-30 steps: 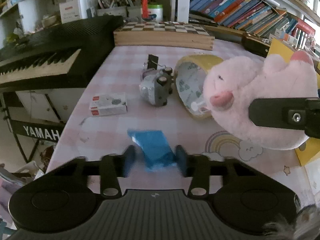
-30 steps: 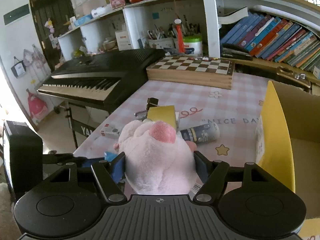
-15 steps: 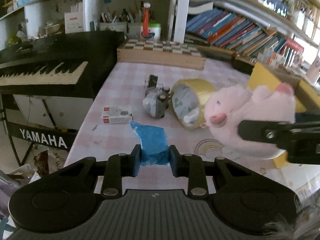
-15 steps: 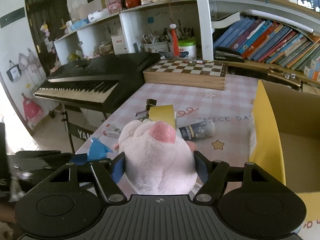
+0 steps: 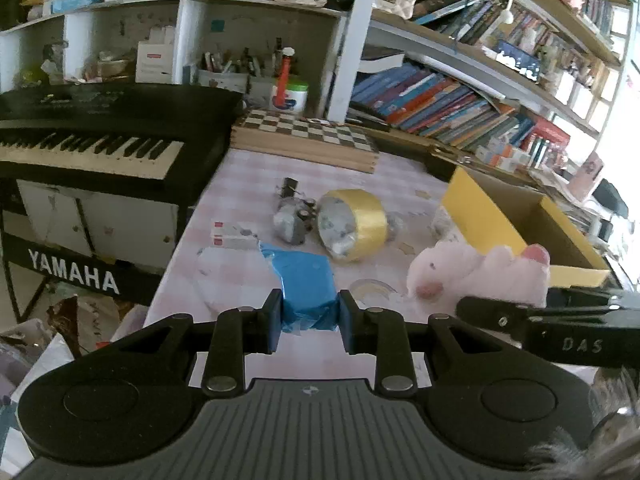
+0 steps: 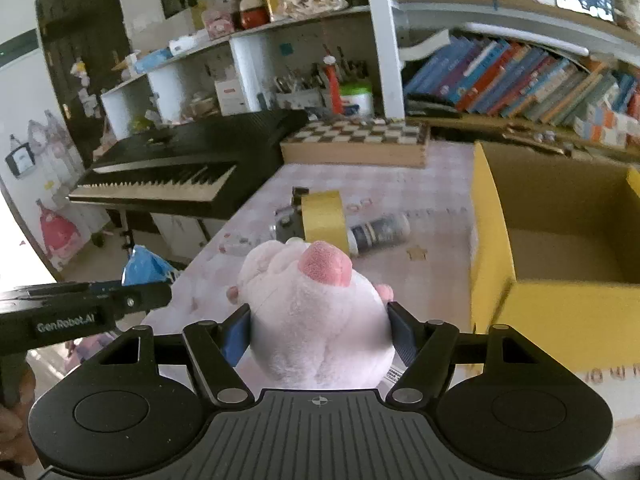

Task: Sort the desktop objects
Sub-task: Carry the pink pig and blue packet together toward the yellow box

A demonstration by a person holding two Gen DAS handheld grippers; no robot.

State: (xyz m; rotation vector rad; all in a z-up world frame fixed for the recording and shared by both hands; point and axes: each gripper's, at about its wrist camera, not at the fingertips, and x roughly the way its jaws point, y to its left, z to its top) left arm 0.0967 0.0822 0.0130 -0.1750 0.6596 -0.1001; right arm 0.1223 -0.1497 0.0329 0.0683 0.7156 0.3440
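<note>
My left gripper (image 5: 307, 322) is shut on a blue packet (image 5: 306, 284) and holds it above the table's near left edge; the packet also shows in the right wrist view (image 6: 146, 270). My right gripper (image 6: 318, 336) is shut on a pink plush pig (image 6: 316, 312) and holds it above the table, left of the open yellow cardboard box (image 6: 560, 248). The pig (image 5: 476, 276) and the box (image 5: 516, 224) show at the right in the left wrist view.
On the pink checked table (image 5: 248, 184) lie a yellow tape roll (image 5: 354, 230), a grey toy car (image 5: 290, 224), a small white box (image 5: 232, 236), a black clip (image 5: 290, 188) and a tube (image 6: 380, 232). A chessboard (image 5: 308, 138) stands behind. A keyboard piano (image 5: 92, 136) stands left.
My left gripper closed on the blue packet and lifted it off the table. Both grippers rose and pulled back; the pig moved toward the yellow box.
</note>
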